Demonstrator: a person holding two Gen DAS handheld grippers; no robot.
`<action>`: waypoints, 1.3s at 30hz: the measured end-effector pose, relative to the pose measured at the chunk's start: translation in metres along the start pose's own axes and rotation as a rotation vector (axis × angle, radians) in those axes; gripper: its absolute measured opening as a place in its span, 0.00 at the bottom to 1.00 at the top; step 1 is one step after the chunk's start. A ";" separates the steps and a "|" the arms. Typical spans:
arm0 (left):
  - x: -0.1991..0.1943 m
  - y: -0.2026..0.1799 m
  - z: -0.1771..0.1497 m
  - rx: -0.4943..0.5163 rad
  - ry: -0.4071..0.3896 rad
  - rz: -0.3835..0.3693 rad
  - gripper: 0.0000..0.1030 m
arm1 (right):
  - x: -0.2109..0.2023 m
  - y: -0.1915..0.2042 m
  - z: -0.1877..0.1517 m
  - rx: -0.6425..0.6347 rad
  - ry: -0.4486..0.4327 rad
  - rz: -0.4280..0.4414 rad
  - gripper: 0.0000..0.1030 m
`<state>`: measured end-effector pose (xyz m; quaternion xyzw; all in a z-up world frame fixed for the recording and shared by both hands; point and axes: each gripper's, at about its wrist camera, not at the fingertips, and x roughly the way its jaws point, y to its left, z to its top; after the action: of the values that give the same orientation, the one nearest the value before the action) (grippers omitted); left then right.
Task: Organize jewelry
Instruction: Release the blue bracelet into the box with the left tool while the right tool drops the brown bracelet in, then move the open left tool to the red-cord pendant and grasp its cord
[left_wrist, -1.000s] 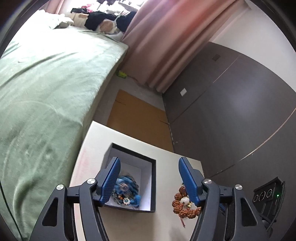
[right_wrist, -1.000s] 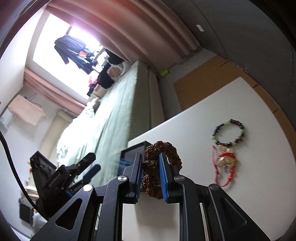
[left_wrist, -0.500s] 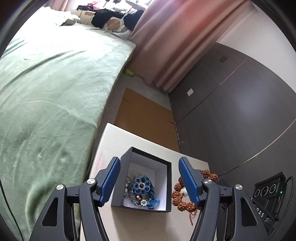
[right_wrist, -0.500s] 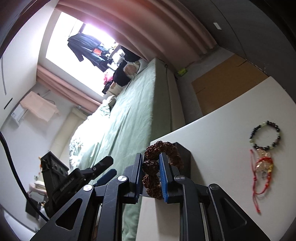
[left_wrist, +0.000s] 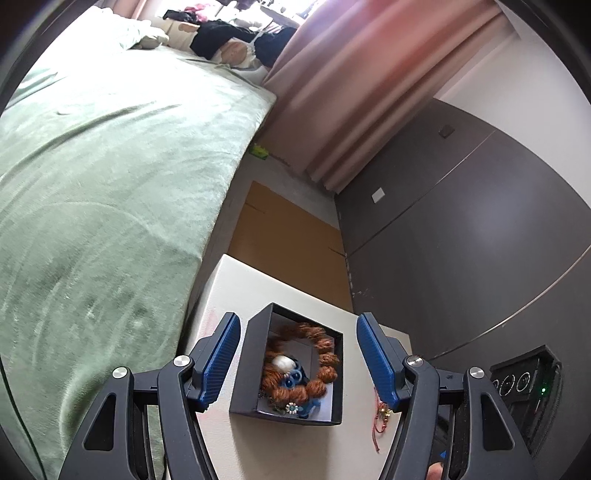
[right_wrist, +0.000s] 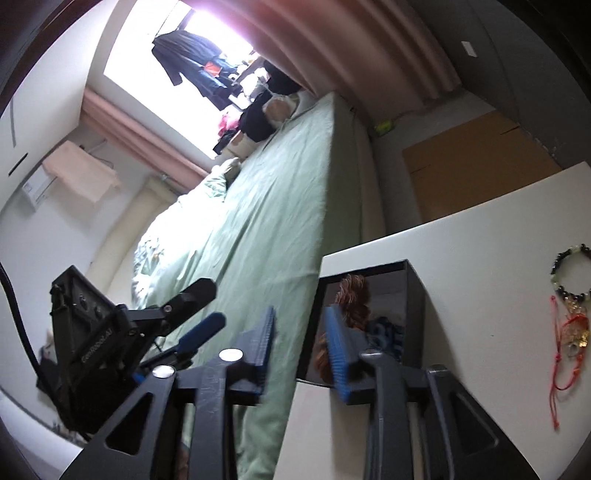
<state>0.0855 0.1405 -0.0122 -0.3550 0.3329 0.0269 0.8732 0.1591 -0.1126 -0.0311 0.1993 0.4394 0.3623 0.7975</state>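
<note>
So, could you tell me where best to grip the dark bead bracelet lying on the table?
Probably its far arc, away from the red cord piece: the dark bead bracelet lies flat on the white table, so come from above, one finger inside the ring, one outside.

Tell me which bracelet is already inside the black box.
The brown seed-bead bracelet, with one white bead, lies inside the black box on the blue jewelry. The dark-bead bracelet and red-cord bracelet lie on the white table.
</note>
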 end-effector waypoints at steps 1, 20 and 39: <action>0.000 -0.001 -0.001 0.001 0.001 0.000 0.64 | -0.003 -0.003 0.000 0.004 -0.011 -0.015 0.47; 0.029 -0.062 -0.031 0.122 0.066 -0.016 0.64 | -0.104 -0.077 0.008 0.150 -0.110 -0.147 0.60; 0.091 -0.143 -0.123 0.340 0.211 -0.012 0.64 | -0.163 -0.139 -0.002 0.299 -0.048 -0.285 0.67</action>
<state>0.1281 -0.0620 -0.0454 -0.2053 0.4202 -0.0725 0.8809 0.1561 -0.3269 -0.0298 0.2599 0.4927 0.1715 0.8126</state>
